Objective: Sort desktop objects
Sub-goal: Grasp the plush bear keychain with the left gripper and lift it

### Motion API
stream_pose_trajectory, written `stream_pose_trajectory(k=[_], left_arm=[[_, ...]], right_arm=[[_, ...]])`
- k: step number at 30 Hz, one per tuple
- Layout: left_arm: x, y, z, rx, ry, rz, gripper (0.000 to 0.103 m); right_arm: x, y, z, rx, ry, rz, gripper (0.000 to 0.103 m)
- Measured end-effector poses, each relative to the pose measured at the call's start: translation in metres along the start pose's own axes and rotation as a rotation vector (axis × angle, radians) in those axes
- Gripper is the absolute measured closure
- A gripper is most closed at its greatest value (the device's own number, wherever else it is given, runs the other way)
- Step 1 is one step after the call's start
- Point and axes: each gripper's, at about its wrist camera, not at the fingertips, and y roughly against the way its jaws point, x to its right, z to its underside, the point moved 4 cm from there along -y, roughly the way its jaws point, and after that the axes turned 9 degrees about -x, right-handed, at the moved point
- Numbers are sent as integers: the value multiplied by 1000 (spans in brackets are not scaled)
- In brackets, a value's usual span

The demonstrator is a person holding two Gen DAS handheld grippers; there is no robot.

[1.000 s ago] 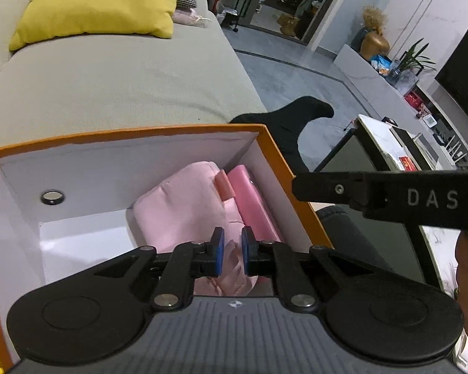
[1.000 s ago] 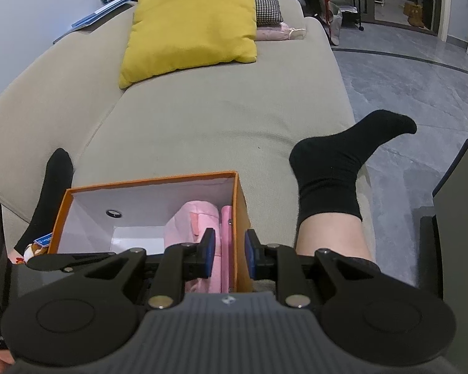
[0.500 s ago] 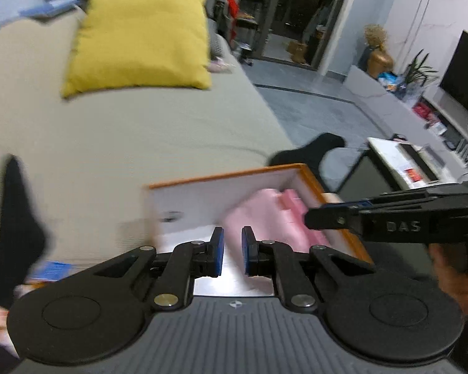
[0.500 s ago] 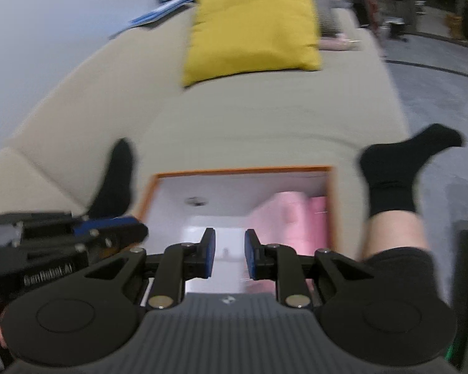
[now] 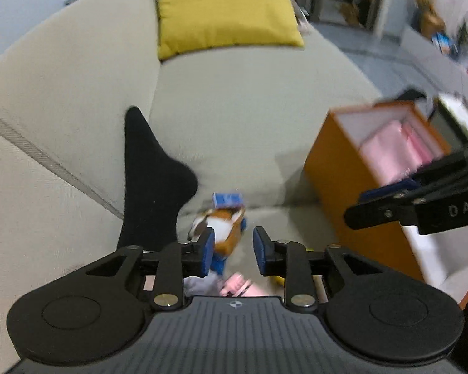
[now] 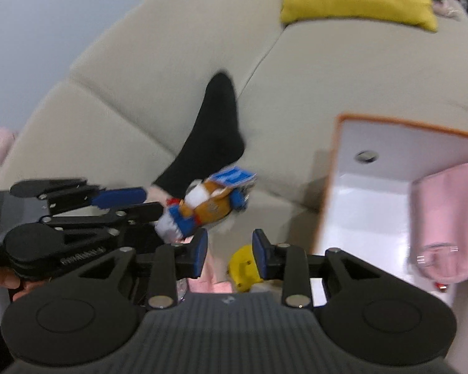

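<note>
Left hand-held gripper point(image 5: 233, 251) first: its blue pads stand spread and have just been opening, with nothing pinched between them. Just past its left pad lies a small plush toy point(image 5: 219, 229), brown and white with blue trim and a blue tag, on the sofa seat point(image 5: 249, 118) close to the near edge. The toy is blurred, so I cannot tell whether the pad touches it. Below the jaws, nearer still, something pink point(image 5: 237, 283) and a sliver of yellow peek out, too hidden to name.

Now the right hand-held gripper point(image 6: 229, 257): its jaws are also parted and have just been opening, gripping nothing. A yellow object point(image 6: 241, 268) shows in the gap beyond them, lying below rather than held. The plush toy point(image 6: 207, 205) sits just beyond the left pad, and the left hand-held gripper comes in from the left edge of this view, its blue pad point(image 6: 118, 197) pointing toward the toy.

Further out, a foot in a black sock point(image 5: 149, 180) rests on the seat beside the toy, toward the backrest. To the right stands an orange box point(image 5: 337, 168) with a white inside, on the seat toward its right edge, well apart from the toy. Pink cloth point(image 6: 446, 221) lies inside it against the right-hand wall, and a round metal eyelet point(image 6: 365, 155) shows on its far wall.

Farthest back, a yellow cushion point(image 5: 224, 9) leans at the far end of the sofa.
</note>
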Motion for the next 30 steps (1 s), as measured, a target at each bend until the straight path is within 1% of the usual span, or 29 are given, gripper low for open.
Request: stream_pose_trajectory(k=[1, 3, 5, 6, 7, 10, 15, 17, 19, 22, 24, 27, 30], left_arm=[[1, -7, 1, -14, -29, -2, 67], [2, -21, 4, -40, -68, -2, 65], [5, -34, 6, -62, -109, -9, 61], [7, -40, 5, -72, -130, -13, 51], [9, -48, 7, -82, -150, -22, 47], [10, -66, 8, -121, -195, -53, 47], [6, -90, 5, -151, -211, -118, 47], [4, -94, 4, -160, -214, -152, 52], [0, -102, 5, -187, -201, -153, 53], [-3, -100, 8, -164, -192, -149, 59], [-8, -92, 8, -142, -148, -129, 61], [-17, -70, 12, -81, -82, -102, 62], [-19, -38, 17, -22, -38, -78, 64]], right_arm=[[-4, -9, -1, -20, 4, 7, 69], [-7, -27, -3, -58, 5, 30, 71], [-9, -42, -7, -86, 4, 52, 71], [-9, -48, -9, -94, 2, 65, 71], [-9, -53, -11, -100, 5, 75, 73], [0, -63, -9, -114, 11, 79, 74], [3, -72, -2, -127, 43, 90, 73], [4, -76, 2, -134, 47, 80, 73], [4, -77, 6, -141, 53, 74, 73], [2, -76, 10, -150, 65, 72, 72], [1, -74, 13, -154, 79, 68, 72], [-5, -69, 19, -163, 97, 48, 73], [-18, -64, 28, -177, 119, 1, 73]])
